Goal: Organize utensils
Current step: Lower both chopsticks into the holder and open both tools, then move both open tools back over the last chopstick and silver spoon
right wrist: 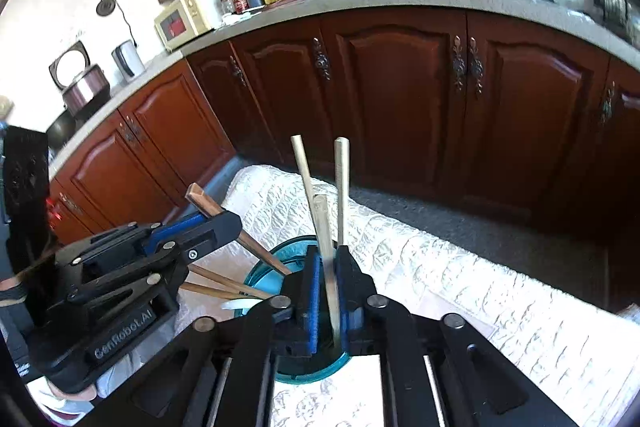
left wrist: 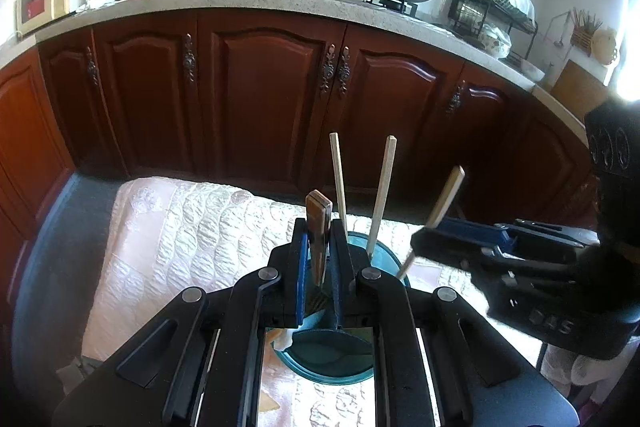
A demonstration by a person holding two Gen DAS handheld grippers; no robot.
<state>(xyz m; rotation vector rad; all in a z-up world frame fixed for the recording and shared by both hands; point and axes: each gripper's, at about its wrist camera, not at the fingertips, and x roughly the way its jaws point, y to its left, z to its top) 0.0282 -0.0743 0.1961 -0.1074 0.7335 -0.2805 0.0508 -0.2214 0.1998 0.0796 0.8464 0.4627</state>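
A teal cup (left wrist: 384,255) is seen standing on a white quilted cloth (left wrist: 192,227) that covers the bench (left wrist: 80,211), toward the cloth's near edge, with dark red kitchen cabinets (left wrist: 272,87) behind the far edge. Two pale chopsticks (left wrist: 383,187) are propped upright inside the cup, their tops leaning slightly apart. The left gripper (left wrist: 319,251) is held over the near rim of the cup, and its fingers (left wrist: 301,259) are clenched on a brown wooden utensil handle (left wrist: 319,227), which is kept nearly upright with its lower end down at the cup's mouth; what kind of utensil it is cannot be told. In the right wrist view the same brown handle (right wrist: 240,227) is seen slanting into the cup (right wrist: 260,267), and two more brown sticks (right wrist: 224,283) are laid over the cup's rim beside it. The right gripper (right wrist: 328,291) is positioned above the cup as well, with a third pale chopstick (right wrist: 326,251) between its fingers (right wrist: 312,299); a narrow gap is visible on one side of the stick, so the grip is read as released, though whether the other blue pad touches it cannot be told. From the left wrist view this chopstick (left wrist: 444,199) is seen tilted, passing through the right gripper (left wrist: 424,239) toward the cup's rim.
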